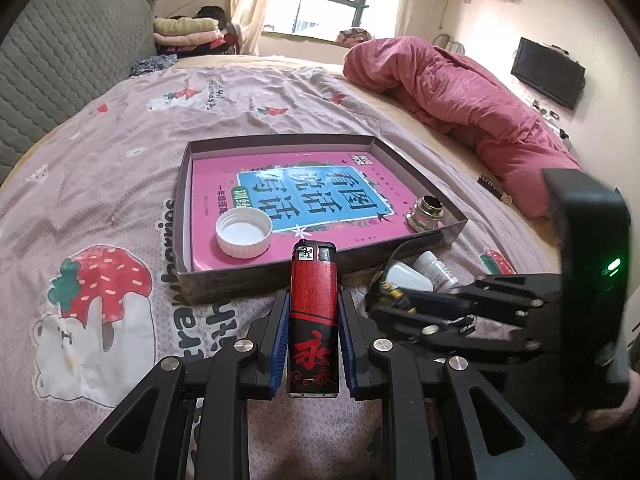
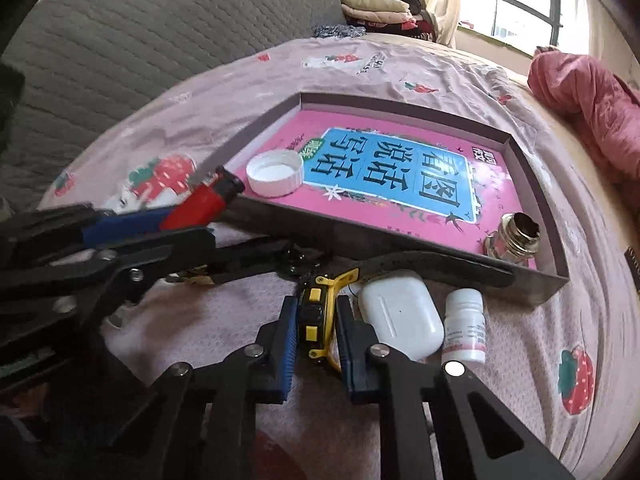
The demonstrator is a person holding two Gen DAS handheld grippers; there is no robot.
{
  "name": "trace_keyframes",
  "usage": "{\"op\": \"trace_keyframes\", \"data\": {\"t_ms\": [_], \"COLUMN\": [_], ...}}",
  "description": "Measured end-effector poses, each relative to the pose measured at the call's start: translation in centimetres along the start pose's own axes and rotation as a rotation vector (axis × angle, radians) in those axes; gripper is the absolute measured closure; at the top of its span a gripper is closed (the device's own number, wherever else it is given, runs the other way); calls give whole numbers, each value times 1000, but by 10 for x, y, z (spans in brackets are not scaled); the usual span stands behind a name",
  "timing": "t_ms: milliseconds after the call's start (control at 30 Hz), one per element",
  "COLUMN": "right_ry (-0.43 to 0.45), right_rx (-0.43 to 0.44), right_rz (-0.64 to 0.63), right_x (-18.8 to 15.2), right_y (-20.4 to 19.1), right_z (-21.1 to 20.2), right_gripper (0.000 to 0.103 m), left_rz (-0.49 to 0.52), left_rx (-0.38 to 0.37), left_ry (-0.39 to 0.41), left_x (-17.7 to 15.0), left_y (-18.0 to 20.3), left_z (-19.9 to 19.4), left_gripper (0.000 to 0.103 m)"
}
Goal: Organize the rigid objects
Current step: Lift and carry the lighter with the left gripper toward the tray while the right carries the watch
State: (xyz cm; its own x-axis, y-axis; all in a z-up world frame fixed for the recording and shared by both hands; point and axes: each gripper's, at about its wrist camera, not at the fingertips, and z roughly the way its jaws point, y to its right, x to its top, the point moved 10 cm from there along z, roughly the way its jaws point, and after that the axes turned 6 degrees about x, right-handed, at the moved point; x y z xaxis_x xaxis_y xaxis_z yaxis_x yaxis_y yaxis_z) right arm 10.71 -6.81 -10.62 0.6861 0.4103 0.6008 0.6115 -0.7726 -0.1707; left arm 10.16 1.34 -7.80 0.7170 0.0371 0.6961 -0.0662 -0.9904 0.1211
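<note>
A bed (image 1: 120,128) with a strawberry-print sheet carries everything. A pink quilt (image 1: 460,92) lies bunched along its far right side. On the sheet sits a shallow cardboard tray (image 1: 452,236) whose floor is covered by a pink book (image 1: 224,184). Inside the tray a white bottle cap (image 1: 243,232) lies open side up near the front left, and a metal threaded fitting (image 1: 425,212) stands in the front right corner.

The left gripper (image 1: 313,332) is clamped on a red and black lighter (image 1: 313,308), held lengthwise between its blue pads, just in front of the tray's near wall.

The right gripper (image 2: 316,332) is closed on a yellow and black tape measure (image 2: 314,320) that sits on the sheet in front of the tray. Just to its right lie a white earbud case (image 2: 400,316) and a small white pill bottle (image 2: 466,328), side by side.
</note>
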Motion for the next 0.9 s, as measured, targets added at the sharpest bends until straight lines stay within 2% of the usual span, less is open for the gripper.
{"op": "trace_keyframes", "data": {"t_ms": [367, 667, 900], "right_ry": [200, 290, 326], "right_rx": [46, 17, 0], "right_rz": [101, 85, 64], "right_x": [40, 60, 75], "right_y": [18, 26, 30], "right_z": [-71, -100, -110], "right_gripper": [86, 86, 86], "left_rz": [31, 25, -3], "left_rx": [26, 31, 43], "left_ry": [21, 50, 79], "left_x": [2, 23, 52], "left_y": [6, 21, 24], "left_z": [-6, -18, -16], "left_gripper": [80, 80, 80]}}
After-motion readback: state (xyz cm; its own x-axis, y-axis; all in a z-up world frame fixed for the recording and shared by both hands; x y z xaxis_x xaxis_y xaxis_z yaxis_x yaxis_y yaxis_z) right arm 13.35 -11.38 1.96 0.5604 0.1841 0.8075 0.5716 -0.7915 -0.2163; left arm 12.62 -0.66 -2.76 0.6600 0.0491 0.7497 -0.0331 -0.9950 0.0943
